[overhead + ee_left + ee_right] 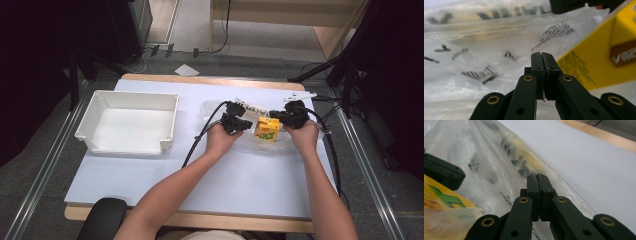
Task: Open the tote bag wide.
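A clear plastic bag (218, 108) with black print lies on the right half of the table, and a yellow carton (267, 129) sits in it. My left gripper (248, 123) is at the carton's left side, my right gripper (275, 116) at its upper right. In the left gripper view the left gripper (541, 54) is shut with a sliver of film caught low between the jaws; the bag (486, 37) lies behind and the carton (599, 62) to the right. In the right gripper view the right gripper (537, 175) is shut against the bag (499, 157), the carton (444, 200) at lower left.
A deep white tray (127, 95) stands on the table's left half. A small white object (300, 95) lies at the far right edge. Cables trail from both grippers across the table. The other gripper's black body (441, 172) sits close to the carton.
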`<state>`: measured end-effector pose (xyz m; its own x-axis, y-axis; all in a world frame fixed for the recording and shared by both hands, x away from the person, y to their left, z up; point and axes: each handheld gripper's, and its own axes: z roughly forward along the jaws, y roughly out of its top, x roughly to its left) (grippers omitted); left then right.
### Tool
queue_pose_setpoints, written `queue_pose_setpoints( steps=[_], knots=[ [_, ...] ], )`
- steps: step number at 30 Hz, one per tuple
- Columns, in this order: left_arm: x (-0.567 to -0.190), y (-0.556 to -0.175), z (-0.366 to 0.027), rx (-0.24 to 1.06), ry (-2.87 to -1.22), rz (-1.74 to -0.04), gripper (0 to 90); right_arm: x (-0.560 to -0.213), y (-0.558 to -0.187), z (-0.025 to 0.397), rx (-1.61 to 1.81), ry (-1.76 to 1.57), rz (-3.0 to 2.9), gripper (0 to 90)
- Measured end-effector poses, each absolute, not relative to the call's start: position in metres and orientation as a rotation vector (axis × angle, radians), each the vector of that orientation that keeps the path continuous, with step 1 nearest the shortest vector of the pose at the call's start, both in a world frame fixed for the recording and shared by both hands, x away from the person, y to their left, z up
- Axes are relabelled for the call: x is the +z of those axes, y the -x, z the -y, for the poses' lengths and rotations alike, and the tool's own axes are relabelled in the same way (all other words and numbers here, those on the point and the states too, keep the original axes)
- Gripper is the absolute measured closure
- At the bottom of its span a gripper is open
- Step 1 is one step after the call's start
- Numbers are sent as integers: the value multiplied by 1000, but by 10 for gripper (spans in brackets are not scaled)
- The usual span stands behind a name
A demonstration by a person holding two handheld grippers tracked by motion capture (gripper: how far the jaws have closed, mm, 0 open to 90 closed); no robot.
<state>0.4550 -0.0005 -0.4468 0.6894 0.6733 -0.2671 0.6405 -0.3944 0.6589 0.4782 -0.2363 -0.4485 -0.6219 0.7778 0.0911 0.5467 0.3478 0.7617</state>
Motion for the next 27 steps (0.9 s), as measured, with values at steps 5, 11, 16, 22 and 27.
queue_pose_setpoints(
  steps=[5,11,16,22,27],
  knots=[
    [-461,-448,-3,28,-2139,-1010,891,-462,-484,232,1105,-1209,-2367,900],
    [-469,-441,-3,10,-2137,-1009,889,-471,-485,227,1088,-1210,-2396,900],
    [-475,-432,-2,8,-2137,-994,889,-478,-487,223,1043,-1218,-2423,900],
    [-476,-419,-4,0,-2146,-956,889,-478,-490,225,1040,-1238,-2391,900],
    [-476,-402,-4,14,-2165,-904,890,-478,-495,229,1027,-1279,-2362,900]
  ],
)
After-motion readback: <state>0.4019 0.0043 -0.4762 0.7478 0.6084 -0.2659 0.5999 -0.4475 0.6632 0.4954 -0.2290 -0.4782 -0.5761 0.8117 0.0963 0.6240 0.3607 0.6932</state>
